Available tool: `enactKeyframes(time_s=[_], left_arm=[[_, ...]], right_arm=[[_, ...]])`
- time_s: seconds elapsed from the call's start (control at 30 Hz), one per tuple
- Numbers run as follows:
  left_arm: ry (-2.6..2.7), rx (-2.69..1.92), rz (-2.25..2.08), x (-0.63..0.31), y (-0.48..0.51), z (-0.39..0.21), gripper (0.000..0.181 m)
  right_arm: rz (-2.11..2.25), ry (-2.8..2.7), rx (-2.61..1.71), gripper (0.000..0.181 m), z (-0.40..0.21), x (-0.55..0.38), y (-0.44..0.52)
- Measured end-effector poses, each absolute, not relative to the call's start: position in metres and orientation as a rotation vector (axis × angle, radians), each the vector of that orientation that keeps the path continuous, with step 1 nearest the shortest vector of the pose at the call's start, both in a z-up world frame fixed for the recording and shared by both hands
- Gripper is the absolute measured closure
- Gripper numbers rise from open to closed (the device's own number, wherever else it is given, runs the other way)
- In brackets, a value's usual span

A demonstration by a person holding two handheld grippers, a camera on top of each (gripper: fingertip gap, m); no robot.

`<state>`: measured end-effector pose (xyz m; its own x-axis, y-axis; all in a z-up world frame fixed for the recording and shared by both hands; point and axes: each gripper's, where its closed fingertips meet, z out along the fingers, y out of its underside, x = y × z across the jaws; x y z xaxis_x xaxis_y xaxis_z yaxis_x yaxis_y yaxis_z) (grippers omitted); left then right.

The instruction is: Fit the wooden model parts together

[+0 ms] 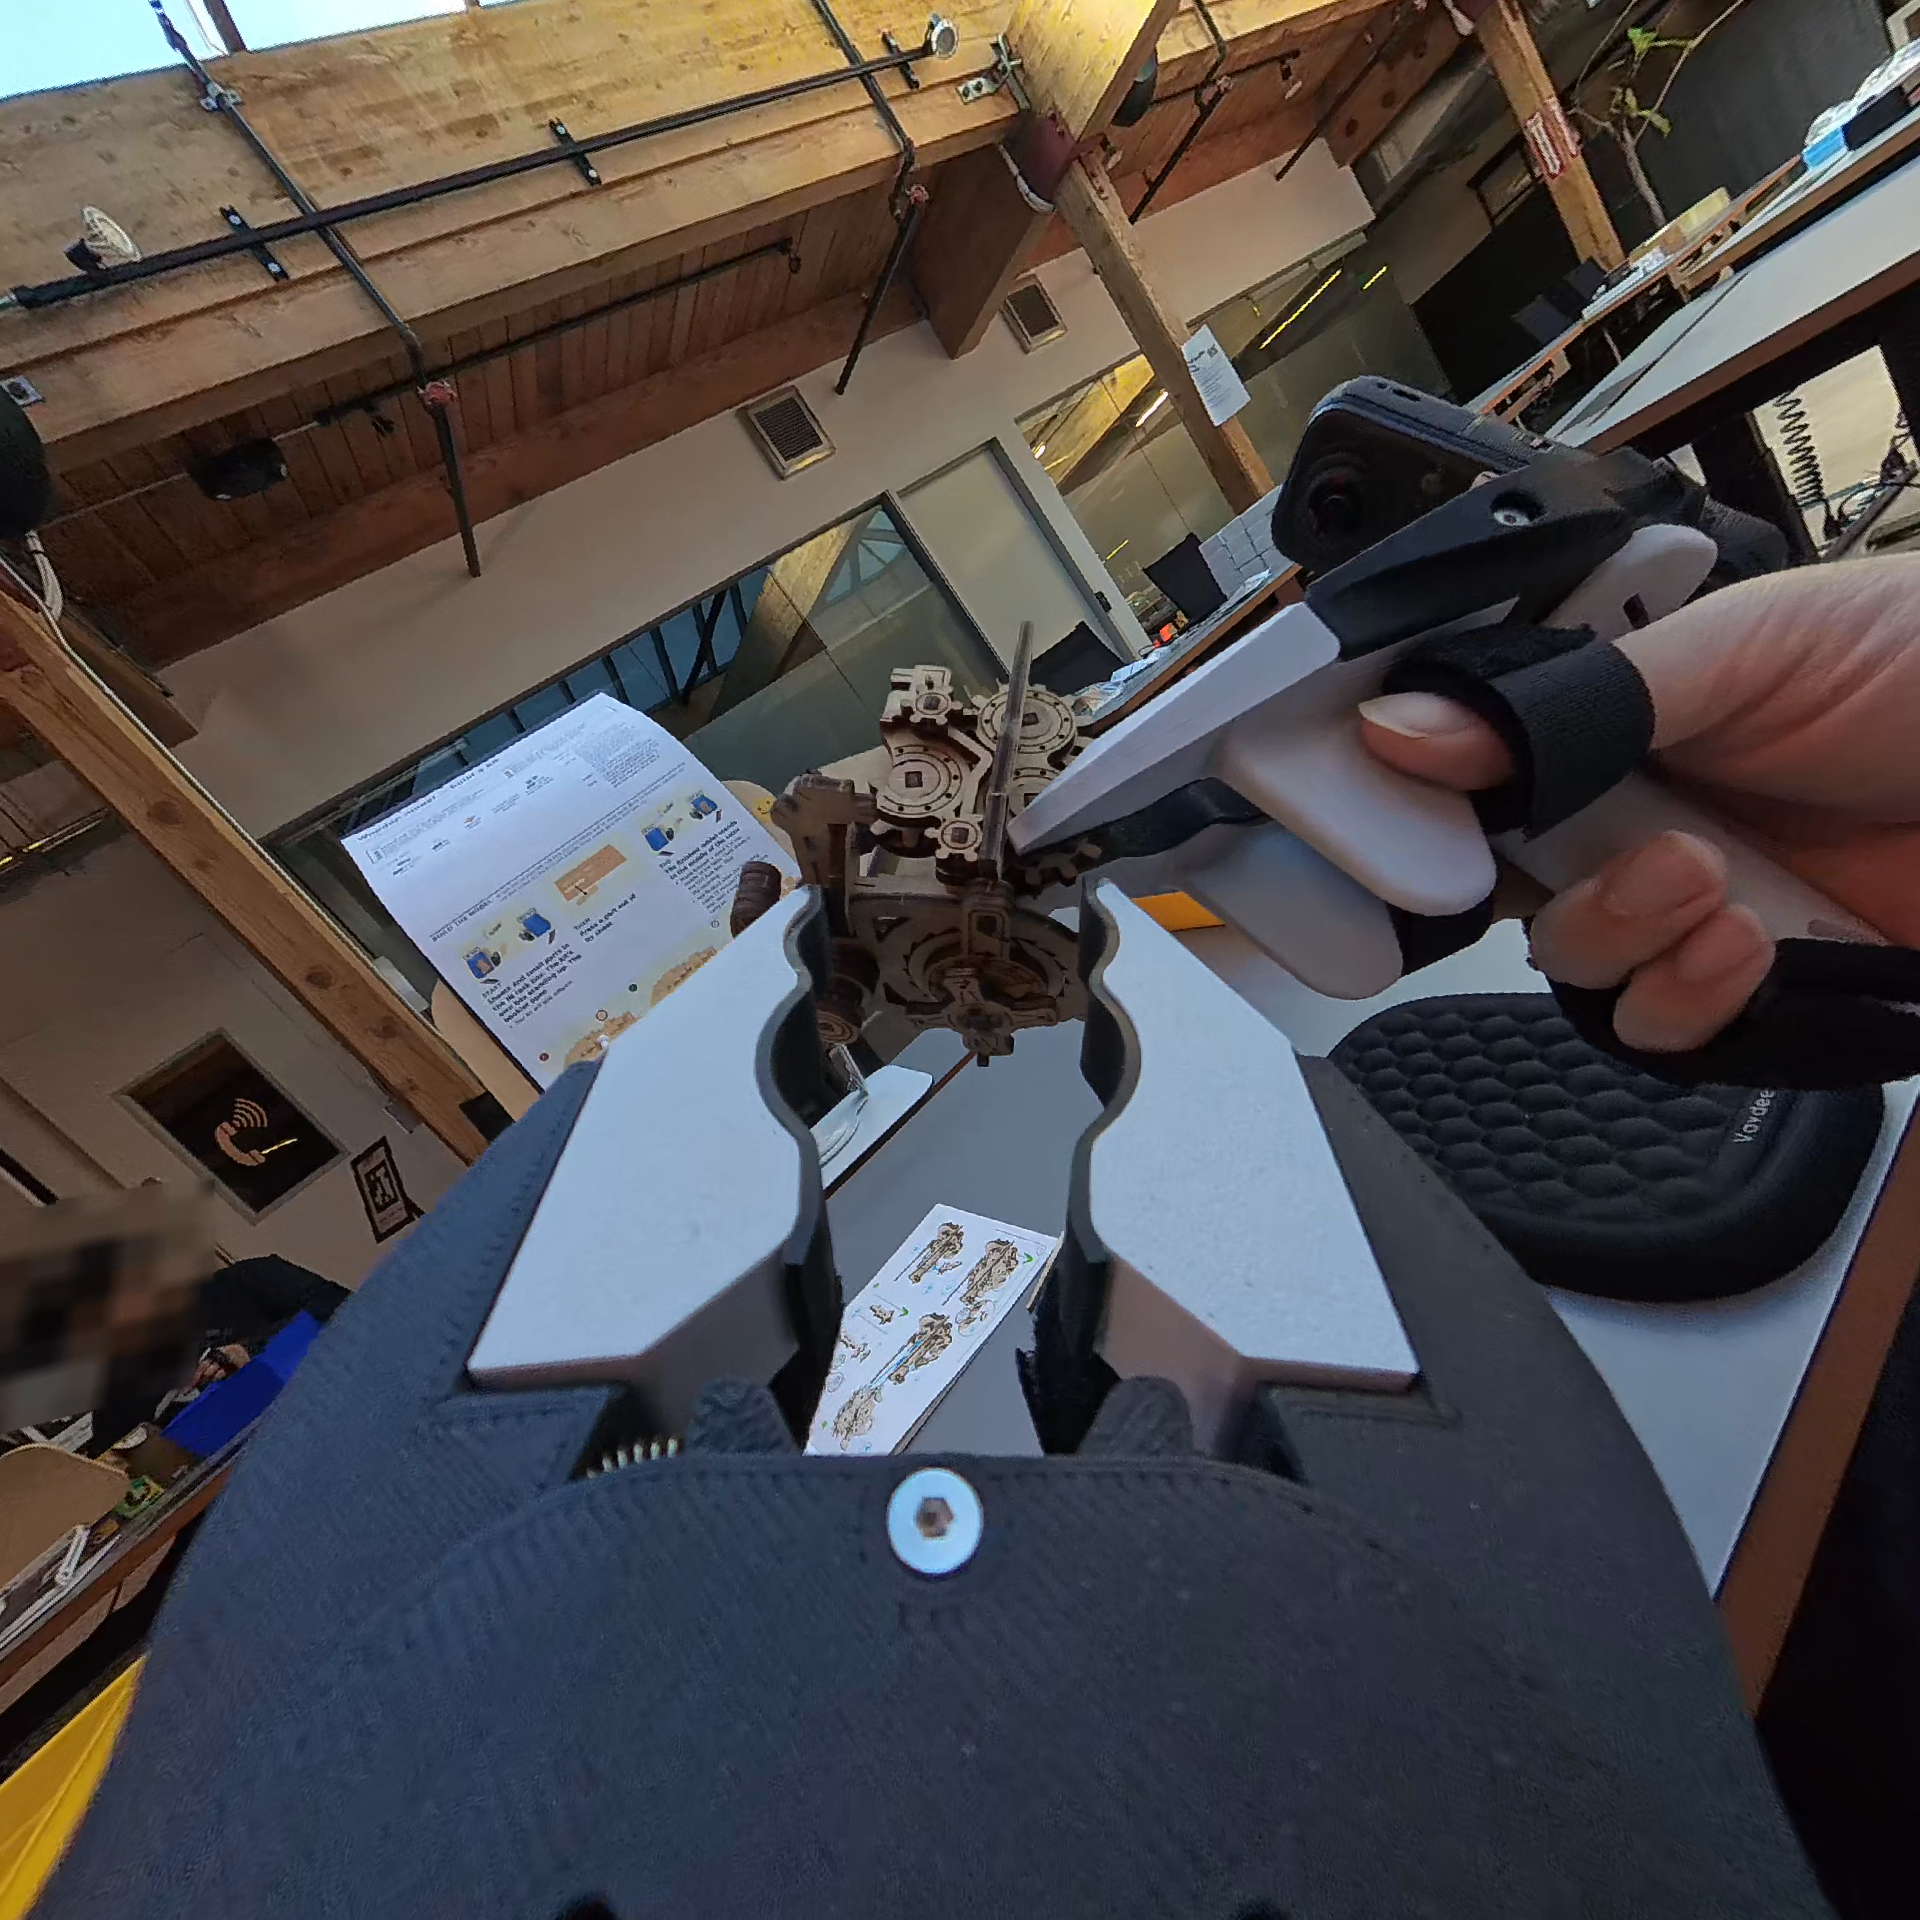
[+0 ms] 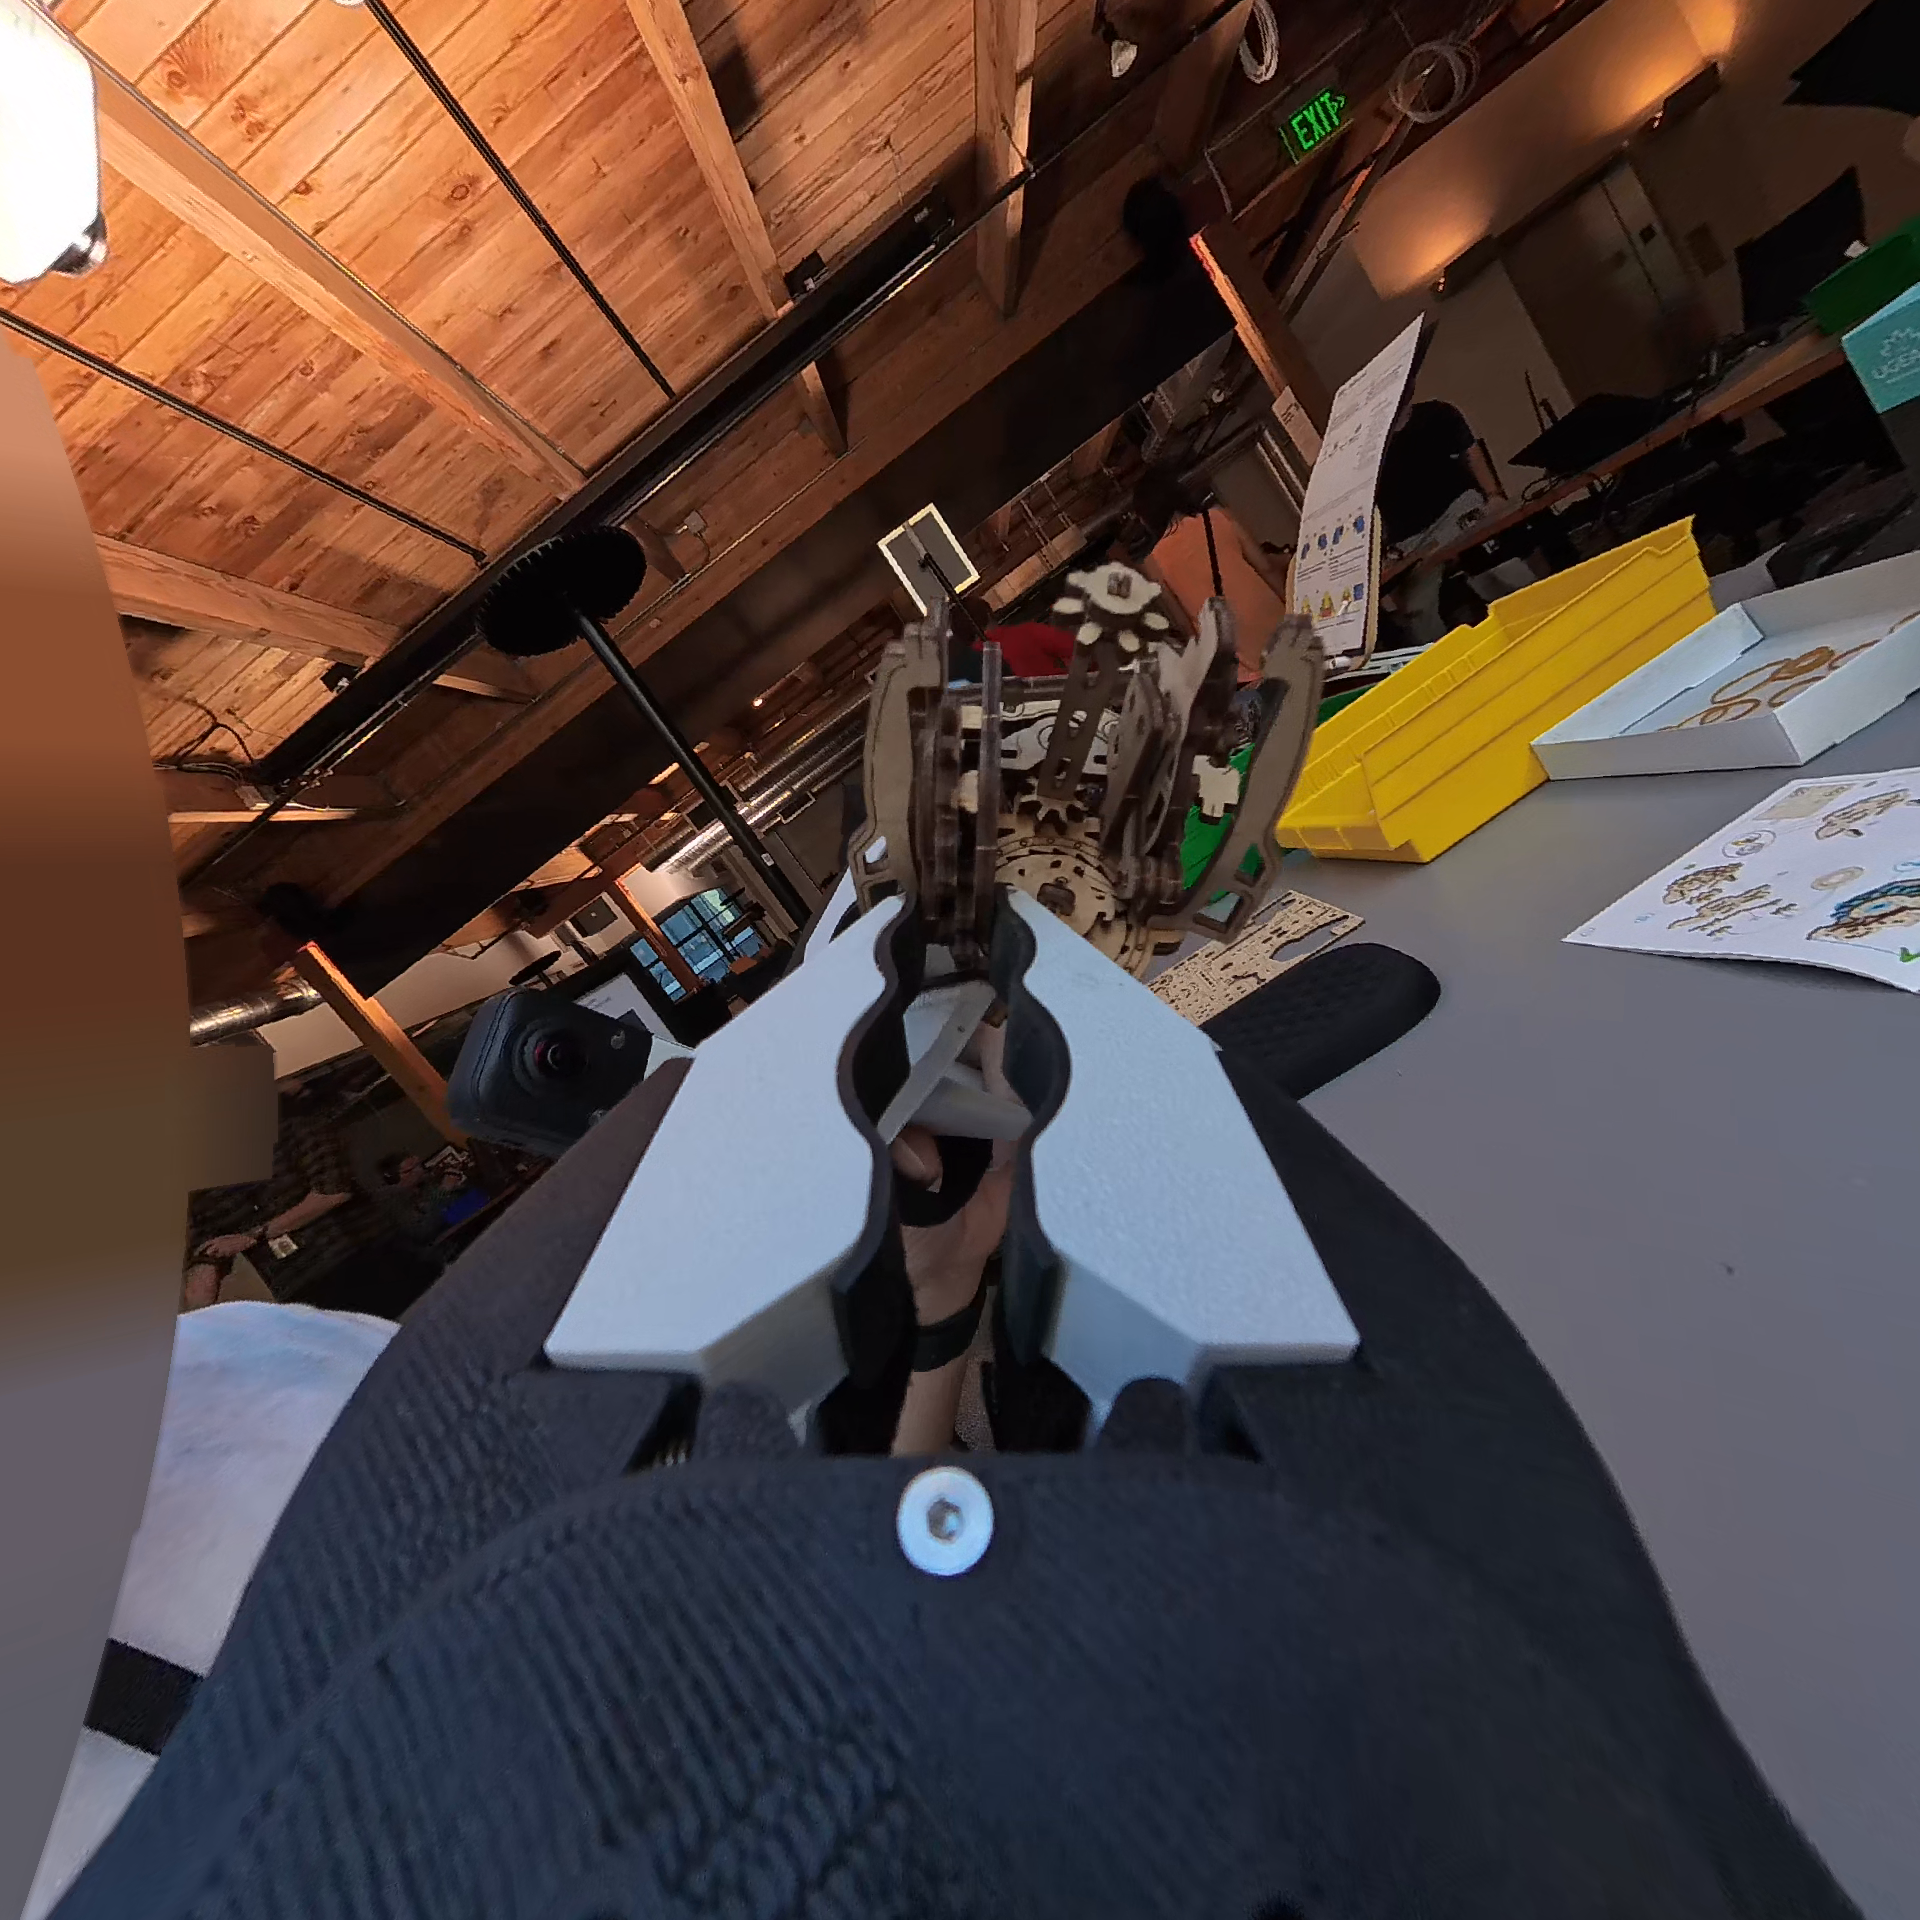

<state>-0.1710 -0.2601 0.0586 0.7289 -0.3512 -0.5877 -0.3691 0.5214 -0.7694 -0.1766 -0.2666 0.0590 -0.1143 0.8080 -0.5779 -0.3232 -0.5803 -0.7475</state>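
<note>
The wooden model (image 1: 935,935), a brown assembly of gears and plates, is held up off the table between the fingers of my left gripper (image 1: 951,904), which is shut on its lower body. It also shows in the right wrist view (image 2: 1091,790). My right gripper (image 2: 961,914) comes in from the right in the left wrist view (image 1: 1023,831). It is shut on a thin dark wooden stick (image 1: 1008,738) that stands upright against the gears, also seen in the right wrist view (image 2: 989,727). Where the stick's lower end sits in the model is hidden.
A grey table (image 2: 1558,1195) carries a black padded rest (image 1: 1600,1132), a picture instruction sheet (image 1: 925,1330), a yellow bin (image 2: 1496,707), a white tray (image 2: 1662,727) of wooden parts and a flat wooden part sheet (image 2: 1257,945). A printed page (image 1: 561,862) stands propped behind the model. Both grippers' tips are close together, under 4 cm apart.
</note>
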Motion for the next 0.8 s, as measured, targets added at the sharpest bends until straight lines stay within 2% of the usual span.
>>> enactKeyframes(time_s=[0.2,0.8], left_arm=[[0.777,-0.977,0.014,-0.166,-0.276,0.074,0.136],[0.745,-0.856,0.071,-0.164,-0.293,0.076,0.137]], right_arm=[[1.778,-0.638,-1.196,0.171,0.071,-0.172,-0.282],[1.806,-0.688,-1.131,0.171,0.074,-0.17,-0.299]])
